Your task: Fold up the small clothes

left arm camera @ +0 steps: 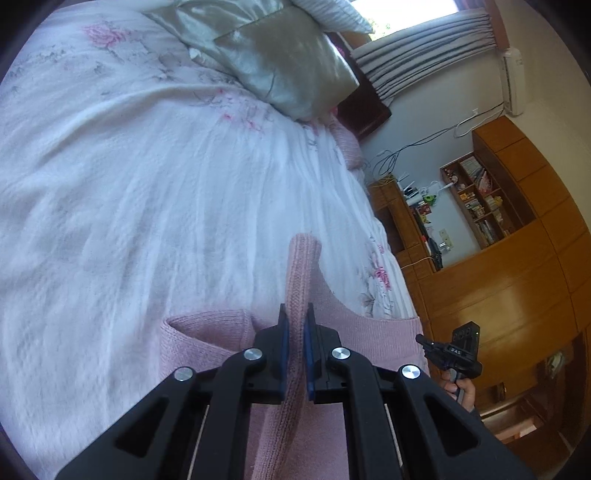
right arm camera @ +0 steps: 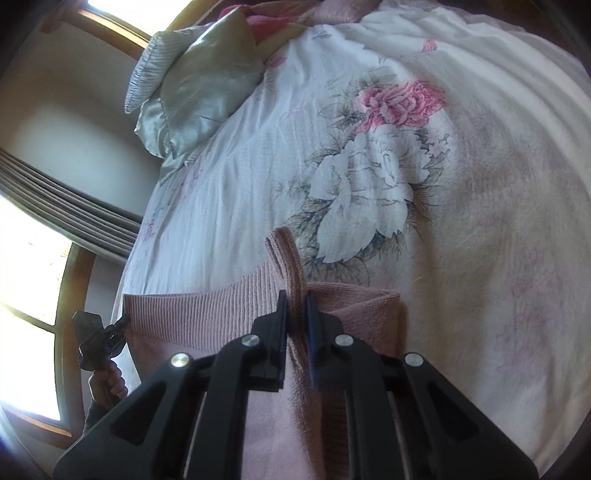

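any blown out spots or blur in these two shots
Left wrist view: the window at top is blown out white, and the bedspread is softly smeared. Right wrist view: the window at left glares out to white, leaving the hand beside it dark; fisheye bends the bed edge.

A: Where is the garment sitting?
B: It is lying on the bedspread, at 6 o'clock in both wrist views, with a fold standing up between each gripper's fingers.
A: And the pillow?
B: It is resting on the bedspread at 12 o'clock, beyond the garment; the shelves are standing at 3 o'clock
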`<state>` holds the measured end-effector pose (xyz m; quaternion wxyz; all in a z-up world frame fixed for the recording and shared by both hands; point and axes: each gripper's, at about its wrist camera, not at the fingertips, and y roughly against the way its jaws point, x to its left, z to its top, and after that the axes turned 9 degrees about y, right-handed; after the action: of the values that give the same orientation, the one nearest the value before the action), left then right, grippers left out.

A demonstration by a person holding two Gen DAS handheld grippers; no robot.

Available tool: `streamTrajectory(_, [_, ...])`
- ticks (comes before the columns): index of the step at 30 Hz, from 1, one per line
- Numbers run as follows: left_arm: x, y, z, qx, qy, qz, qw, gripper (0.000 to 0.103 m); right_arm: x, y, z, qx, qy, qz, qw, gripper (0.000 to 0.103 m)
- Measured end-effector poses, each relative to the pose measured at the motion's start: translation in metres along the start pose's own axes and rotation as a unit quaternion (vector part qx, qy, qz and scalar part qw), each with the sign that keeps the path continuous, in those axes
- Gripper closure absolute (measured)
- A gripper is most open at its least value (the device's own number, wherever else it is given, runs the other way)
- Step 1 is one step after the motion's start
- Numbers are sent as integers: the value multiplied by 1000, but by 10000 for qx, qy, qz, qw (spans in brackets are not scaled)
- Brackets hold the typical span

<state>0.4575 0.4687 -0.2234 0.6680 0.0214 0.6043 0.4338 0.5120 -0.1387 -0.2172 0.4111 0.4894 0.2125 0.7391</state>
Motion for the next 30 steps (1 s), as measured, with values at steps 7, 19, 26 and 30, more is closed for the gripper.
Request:
streamTrajectory(7, [27,-23,5,111,200,181,9996,97,-18,-22,-3,145,-102,-171,9997,95])
streamTrajectory(19, [-9,0,-27,82,-143,-6,9999,81,13,4,-37,-204,197,259,9993,84])
streamTrajectory(26, [16,-20,-29,310,179,620,9974,87,-15,-14,-53,106,-182,-44,9998,89])
streamTrajectory(30, [-22,28,-69,273,-631,-272,9973,67,14,29,-80,-164,152,656,9976,84])
